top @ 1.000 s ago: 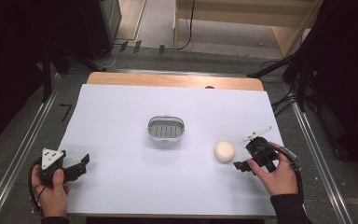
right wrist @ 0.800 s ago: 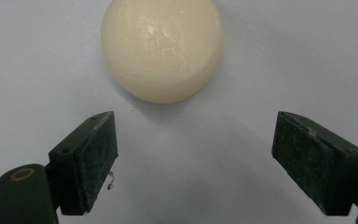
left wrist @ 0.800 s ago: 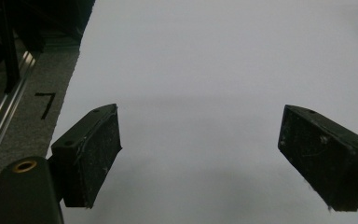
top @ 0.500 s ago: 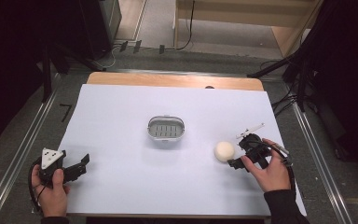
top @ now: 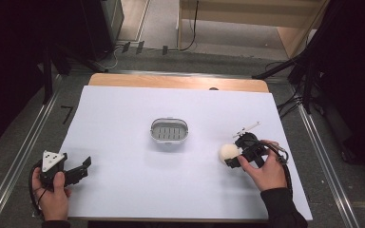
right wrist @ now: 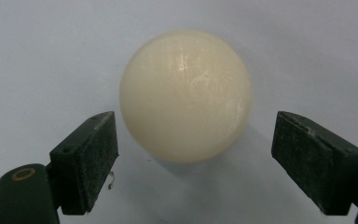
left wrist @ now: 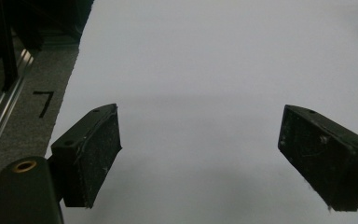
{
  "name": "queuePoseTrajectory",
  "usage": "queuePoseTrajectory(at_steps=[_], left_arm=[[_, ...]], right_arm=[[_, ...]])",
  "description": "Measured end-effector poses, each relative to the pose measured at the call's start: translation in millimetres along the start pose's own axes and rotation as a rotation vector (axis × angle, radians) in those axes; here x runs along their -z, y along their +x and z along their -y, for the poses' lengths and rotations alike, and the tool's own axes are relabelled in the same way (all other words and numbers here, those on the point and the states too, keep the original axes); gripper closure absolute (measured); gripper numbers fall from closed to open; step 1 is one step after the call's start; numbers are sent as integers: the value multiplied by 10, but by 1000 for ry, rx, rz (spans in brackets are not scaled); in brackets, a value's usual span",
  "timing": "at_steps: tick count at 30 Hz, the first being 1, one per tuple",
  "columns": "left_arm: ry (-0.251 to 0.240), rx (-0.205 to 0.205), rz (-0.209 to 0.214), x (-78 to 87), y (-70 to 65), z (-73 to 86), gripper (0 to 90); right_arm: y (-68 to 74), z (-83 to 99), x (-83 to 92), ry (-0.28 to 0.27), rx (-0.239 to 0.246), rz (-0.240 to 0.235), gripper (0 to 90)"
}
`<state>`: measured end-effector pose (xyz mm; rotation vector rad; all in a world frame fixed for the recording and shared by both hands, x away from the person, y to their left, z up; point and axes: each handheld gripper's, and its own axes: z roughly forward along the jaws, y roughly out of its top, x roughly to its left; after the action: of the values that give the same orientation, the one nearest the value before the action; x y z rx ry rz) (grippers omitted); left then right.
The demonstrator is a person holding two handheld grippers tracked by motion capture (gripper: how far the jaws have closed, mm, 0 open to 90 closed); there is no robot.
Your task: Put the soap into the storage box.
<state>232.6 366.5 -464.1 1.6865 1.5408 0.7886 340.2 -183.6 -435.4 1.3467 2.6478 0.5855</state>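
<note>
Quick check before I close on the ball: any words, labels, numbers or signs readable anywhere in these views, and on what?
"7": a black mark shaped like that figure on the grey floor beside the table's left edge, left gripper view; it may be only a tape corner.
Same mark in the high view: too small to read.
Ball, basket, white sheet, grippers: no text.
</note>
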Motion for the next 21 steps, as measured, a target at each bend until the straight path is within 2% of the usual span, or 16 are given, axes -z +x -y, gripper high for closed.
queuePoseTrajectory(at_steps=[8,9,15,21], left_arm=[[1,3,1,-2,7,-1,140],[-4,7,7,2,10,1,140],[-1,14,12,0,17,-2,140],[0,14,11,-1,17,-2,140]], right_arm=[[16,-73,-68,12,-15,6,155],[23,-92,-81,11,-32,9,159],[64,-150,-123,24,-61,29,184],[66,-184,-173,33,-84,20,223]])
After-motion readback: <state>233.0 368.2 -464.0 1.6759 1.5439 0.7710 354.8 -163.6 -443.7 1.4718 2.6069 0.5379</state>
